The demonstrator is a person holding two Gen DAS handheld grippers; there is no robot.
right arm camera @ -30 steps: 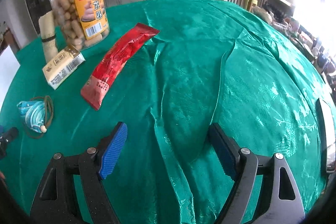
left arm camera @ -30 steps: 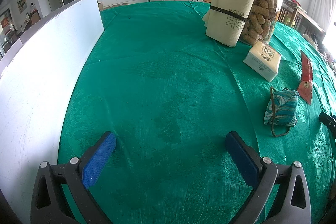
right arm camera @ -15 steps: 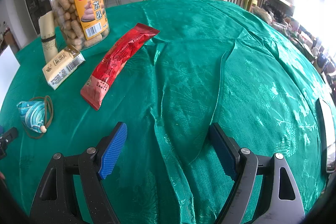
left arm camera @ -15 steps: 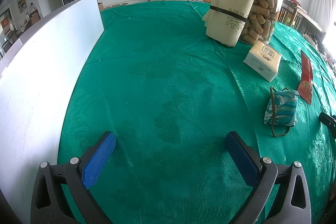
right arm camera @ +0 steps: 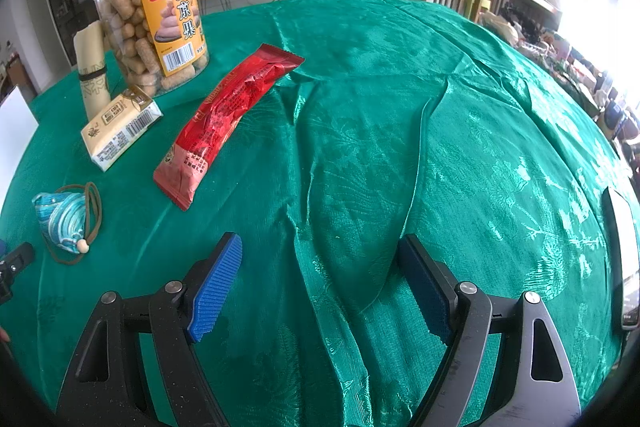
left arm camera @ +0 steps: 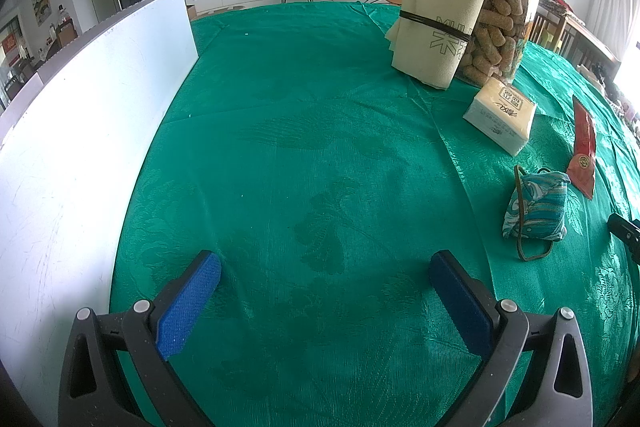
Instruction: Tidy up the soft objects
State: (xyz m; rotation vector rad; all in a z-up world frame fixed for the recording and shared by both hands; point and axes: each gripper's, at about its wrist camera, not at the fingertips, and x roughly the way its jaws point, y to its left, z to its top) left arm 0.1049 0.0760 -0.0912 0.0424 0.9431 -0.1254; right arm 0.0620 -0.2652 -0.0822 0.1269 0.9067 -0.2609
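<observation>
A: We are holding the left hand-held gripper [left arm camera: 324,279] above the green cloth [left arm camera: 312,155] on the worktop. Its blue pads [left arm camera: 192,303] are standing wide apart, and nothing is sitting between them.

B: We are holding the right hand-held gripper [right arm camera: 320,263] the same way. Its pads [right arm camera: 216,287] are far apart too, over a wrinkly part of the cloth, with nothing in them.

A: Where are the soft things lying?

B: The little blue striped pouch [right arm camera: 60,223] with the brown cord is lying near the left edge of our right view, close to us. The red snack packet [right arm camera: 228,119] is lying flat just past it. The pale tissue pack [right arm camera: 120,131] is lying a bit farther back.

A: In our left view, the folded cream cloth with a black band [left arm camera: 436,31] is leaning on the clear jar of snack sticks [left arm camera: 496,11]. A white board [left arm camera: 80,131] is standing along our left side.
</observation>
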